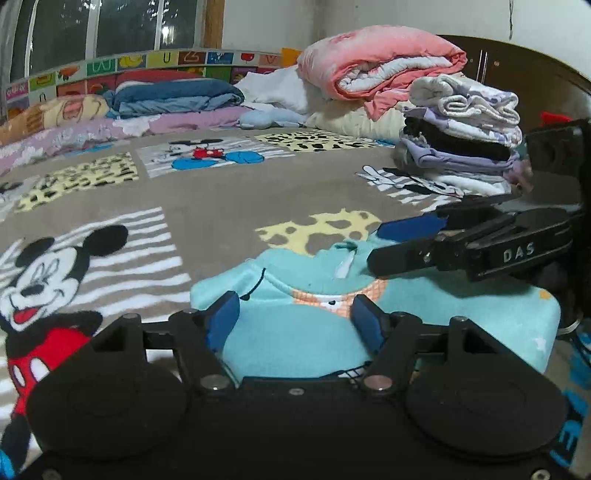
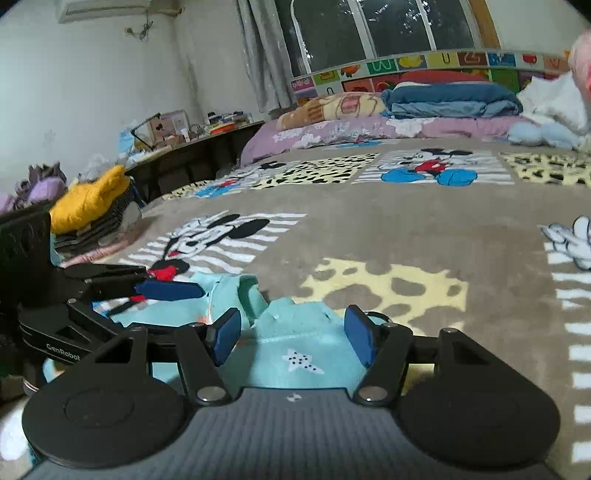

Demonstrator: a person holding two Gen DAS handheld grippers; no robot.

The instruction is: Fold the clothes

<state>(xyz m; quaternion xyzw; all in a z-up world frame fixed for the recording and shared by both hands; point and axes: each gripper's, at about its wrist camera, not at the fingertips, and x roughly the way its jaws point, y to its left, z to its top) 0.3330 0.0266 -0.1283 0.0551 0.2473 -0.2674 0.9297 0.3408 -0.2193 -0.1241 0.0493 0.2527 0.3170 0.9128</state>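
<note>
You were working on a bed spread with a brown cartoon-mouse blanket, a dark window behind it and bedding heaped along the far edge. Off to the left, in the right wrist view, a yellow garment sat on a heap, probably waiting its turn. Then your left gripper: fingers released, blue pads apart, nothing pinched, the light-blue garment lying flat under and between them. That garment sat on the near edge of the blanket, already looking folded into a compact block, the collar turned toward the far side. Your right gripper came next, also let go, pads standing clear either side of the cloth with the star print showing between them. Both pointing down at the fabric reads like you'd just set a fold and were freeing it. Far right, the stack of folded clothes stood well apart, presumably where this one goes.
</note>
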